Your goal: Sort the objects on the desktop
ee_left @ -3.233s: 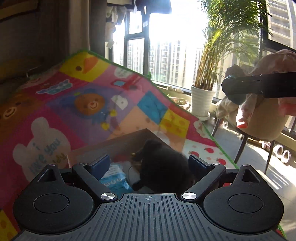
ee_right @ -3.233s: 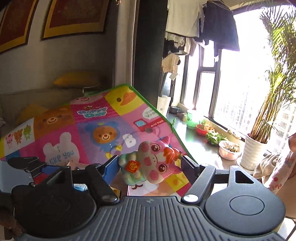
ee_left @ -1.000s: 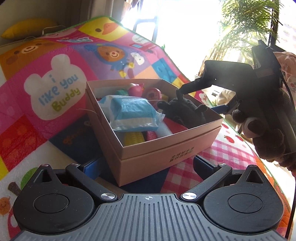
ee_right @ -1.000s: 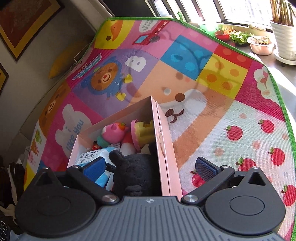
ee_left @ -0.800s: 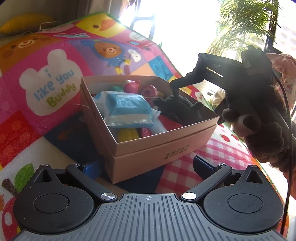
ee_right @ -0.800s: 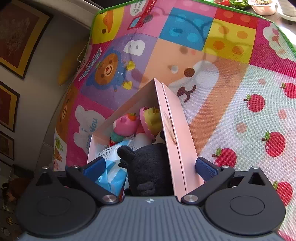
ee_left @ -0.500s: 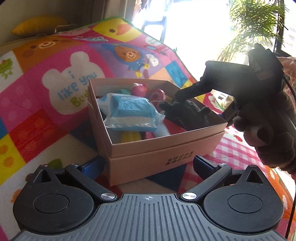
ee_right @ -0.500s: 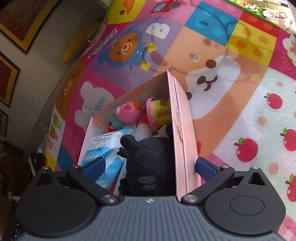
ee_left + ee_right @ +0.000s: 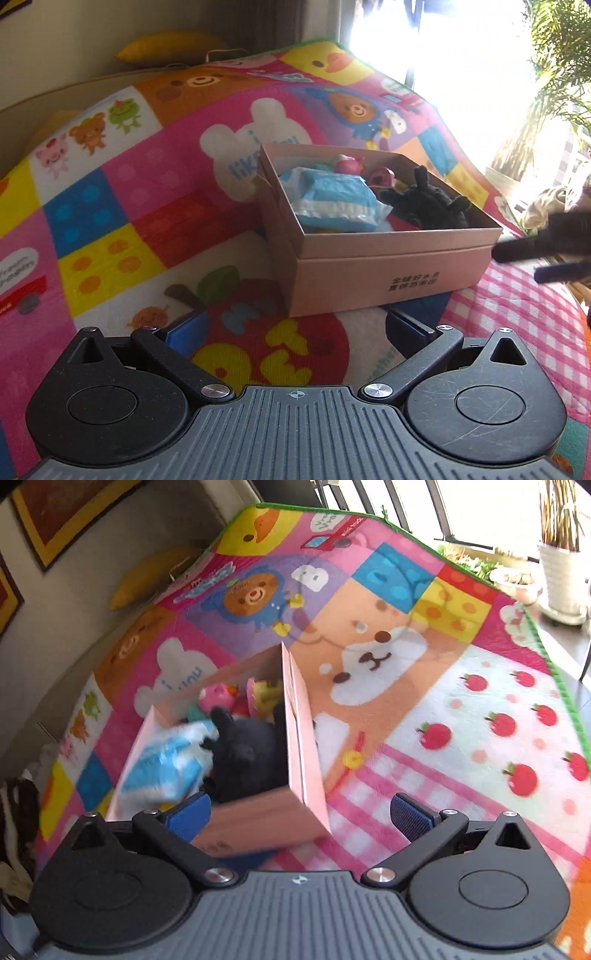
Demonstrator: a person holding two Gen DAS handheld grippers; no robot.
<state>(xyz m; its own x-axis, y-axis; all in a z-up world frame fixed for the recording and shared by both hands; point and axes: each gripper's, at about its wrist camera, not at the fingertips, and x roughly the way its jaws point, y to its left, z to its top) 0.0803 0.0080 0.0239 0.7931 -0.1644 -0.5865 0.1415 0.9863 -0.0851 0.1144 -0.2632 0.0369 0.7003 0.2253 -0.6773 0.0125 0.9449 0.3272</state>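
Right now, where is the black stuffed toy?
The black stuffed toy lies inside the pink box, at its right end in the left wrist view, beside the blue and white packet.

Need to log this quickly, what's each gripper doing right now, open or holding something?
Left gripper: open, holding nothing.
Right gripper: open, holding nothing.

A: Left wrist view: strong daylight from the window (image 9: 424, 40) upper right, blown out to white glare; mat (image 9: 110, 177) sharp, curved by fisheye at edges.

B: Right wrist view: evenly bright, motion blur over box (image 9: 295, 746) and mat; frame edges bowed.
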